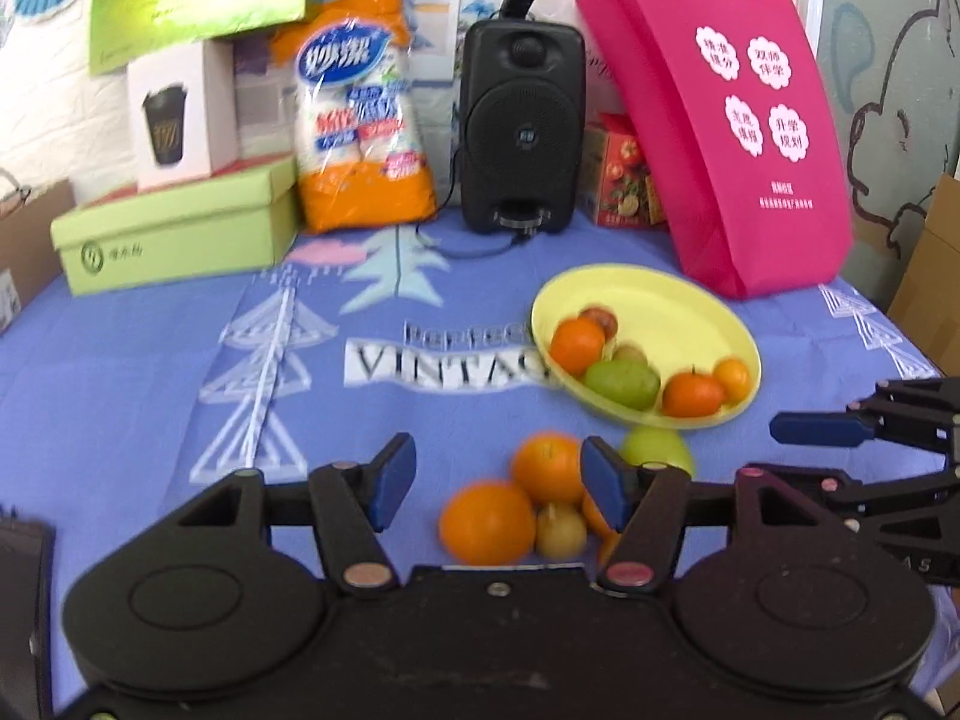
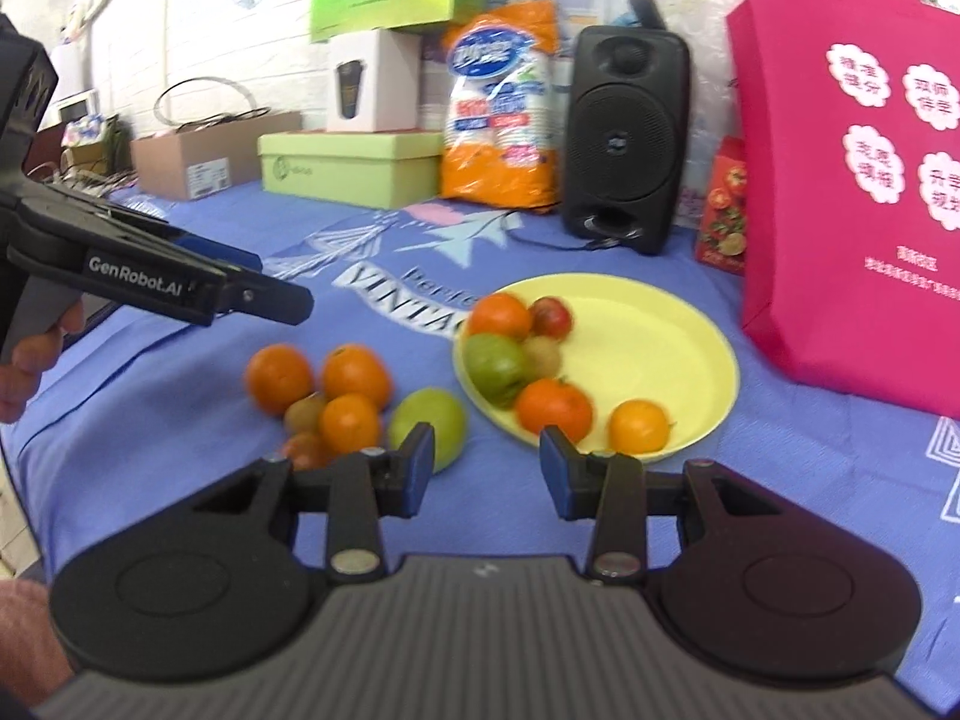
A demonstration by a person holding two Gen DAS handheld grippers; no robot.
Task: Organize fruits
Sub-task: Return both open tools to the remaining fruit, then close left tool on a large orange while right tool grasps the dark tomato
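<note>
Left wrist view: left gripper (image 1: 498,483) low at 6 o'clock, jaws apart, nothing clamped. Seen through the gap, a loose cluster on the blue tablecloth (image 1: 132,372): front orange (image 1: 487,522), rear orange (image 1: 546,465), small yellow-brown fruit (image 1: 561,531) between them, green pear (image 1: 657,449) behind the right pad. Yellow plate (image 1: 654,300) at 2 o'clock from the cluster, holding an orange (image 1: 577,345), a red apple (image 1: 603,319), a green fruit (image 1: 621,383), two more oranges near its front rim. Right gripper (image 1: 822,427) entering from 3 o'clock, side-on. Black speaker (image 1: 522,126) at 12 o'clock, pink bag (image 1: 720,120) at 1 o'clock, green box (image 1: 174,234) at 10 o'clock.

Right wrist view: right gripper (image 2: 486,468) at 6 o'clock, jaws slightly parted, empty, bare cloth between pads. Green pear (image 2: 432,420) just behind the left pad. Oranges (image 2: 354,375) and a kiwi (image 2: 303,414) huddled at 10 o'clock. Plate (image 2: 672,324) at 12 o'clock, fruit gathered on its left half. Left gripper (image 2: 288,300) reaching in from 9 o'clock above the cluster, fingers (image 2: 36,354) of a hand on its handle.
</note>
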